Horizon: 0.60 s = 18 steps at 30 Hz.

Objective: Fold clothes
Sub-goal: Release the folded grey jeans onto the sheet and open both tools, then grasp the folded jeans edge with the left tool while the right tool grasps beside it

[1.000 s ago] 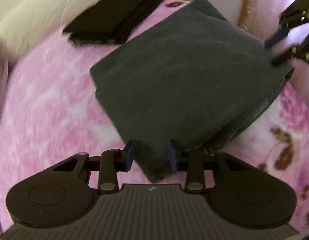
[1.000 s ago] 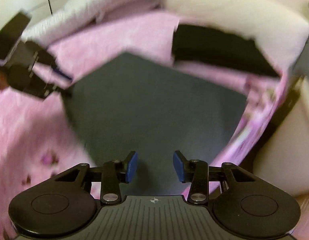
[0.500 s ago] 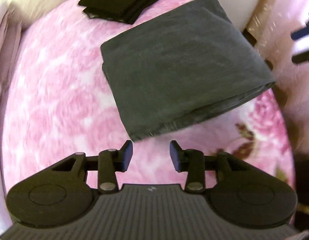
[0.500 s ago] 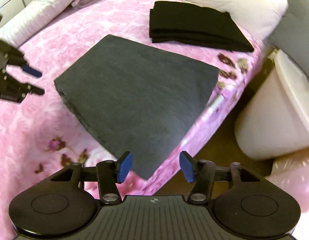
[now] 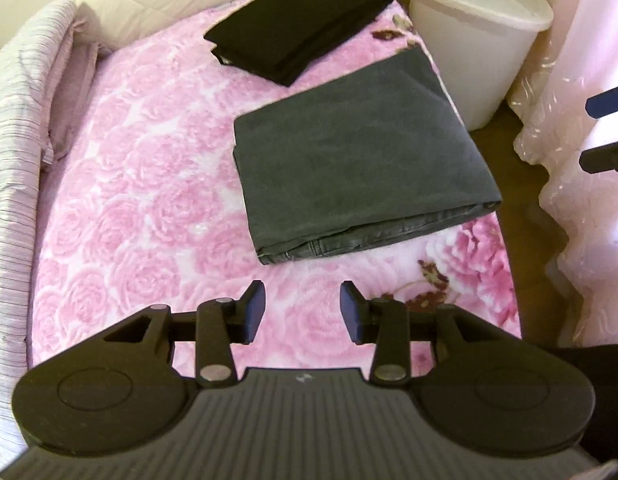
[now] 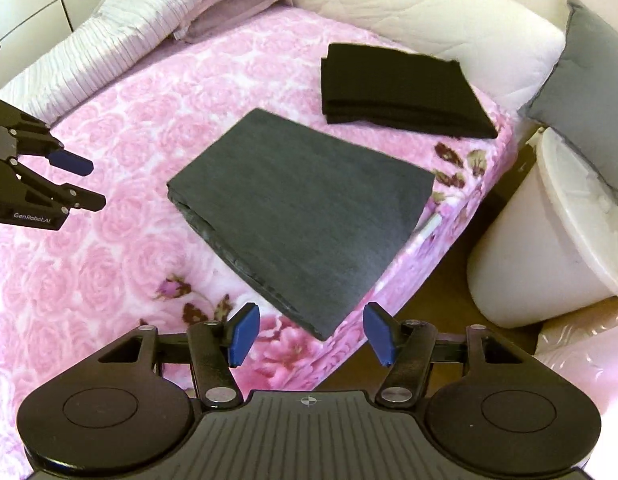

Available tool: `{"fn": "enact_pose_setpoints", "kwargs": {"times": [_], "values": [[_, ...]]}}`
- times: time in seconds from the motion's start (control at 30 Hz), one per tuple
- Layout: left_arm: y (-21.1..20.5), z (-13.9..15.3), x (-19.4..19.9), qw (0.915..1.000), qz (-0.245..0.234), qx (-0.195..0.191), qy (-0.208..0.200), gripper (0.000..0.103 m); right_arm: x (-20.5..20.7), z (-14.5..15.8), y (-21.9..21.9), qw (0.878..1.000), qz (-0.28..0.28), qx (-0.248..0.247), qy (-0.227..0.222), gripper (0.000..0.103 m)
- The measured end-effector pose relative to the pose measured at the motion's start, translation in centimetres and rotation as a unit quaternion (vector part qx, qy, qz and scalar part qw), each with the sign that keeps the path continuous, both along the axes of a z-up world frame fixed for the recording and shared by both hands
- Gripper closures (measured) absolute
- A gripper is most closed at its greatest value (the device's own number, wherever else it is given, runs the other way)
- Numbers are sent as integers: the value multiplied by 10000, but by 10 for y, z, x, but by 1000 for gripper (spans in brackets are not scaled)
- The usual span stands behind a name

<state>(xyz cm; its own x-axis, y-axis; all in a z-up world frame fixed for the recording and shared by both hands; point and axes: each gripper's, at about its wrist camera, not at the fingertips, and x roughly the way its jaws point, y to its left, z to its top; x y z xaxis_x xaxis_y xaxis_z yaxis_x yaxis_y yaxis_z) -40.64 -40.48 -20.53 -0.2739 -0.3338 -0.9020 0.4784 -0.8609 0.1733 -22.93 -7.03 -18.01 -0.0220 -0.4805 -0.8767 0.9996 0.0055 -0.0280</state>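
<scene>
While empty, both tools (image 5: 302, 312) (image 6: 311, 334) angle downward.

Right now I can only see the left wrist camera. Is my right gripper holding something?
Observer: No. The right gripper is open. Its jaws have just been opening wider and nothing is between them. The grey folded clothes lie on the pink blanket below.
Operator: Is anything hiding beside the grey clothes?
Observer: Yes, a small white stick-like thing pokes out at the bed's edge next to them. I cannot tell what it is.
Operator: What's on the white bin?
Observer: A grey pillow rests on its lid.
</scene>
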Motion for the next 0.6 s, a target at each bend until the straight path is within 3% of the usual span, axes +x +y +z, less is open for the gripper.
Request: {"fn": "enact_pose_setpoints", "kwargs": {"times": [0.47, 0.6], "values": [[26, 12, -2, 9996, -151, -233, -8, 64, -3, 23, 22, 9993, -110, -311, 154, 41], [30, 4, 7, 9986, -263, -454, 97, 46, -2, 19, 28, 9993, -93, -268, 233, 41]]}}
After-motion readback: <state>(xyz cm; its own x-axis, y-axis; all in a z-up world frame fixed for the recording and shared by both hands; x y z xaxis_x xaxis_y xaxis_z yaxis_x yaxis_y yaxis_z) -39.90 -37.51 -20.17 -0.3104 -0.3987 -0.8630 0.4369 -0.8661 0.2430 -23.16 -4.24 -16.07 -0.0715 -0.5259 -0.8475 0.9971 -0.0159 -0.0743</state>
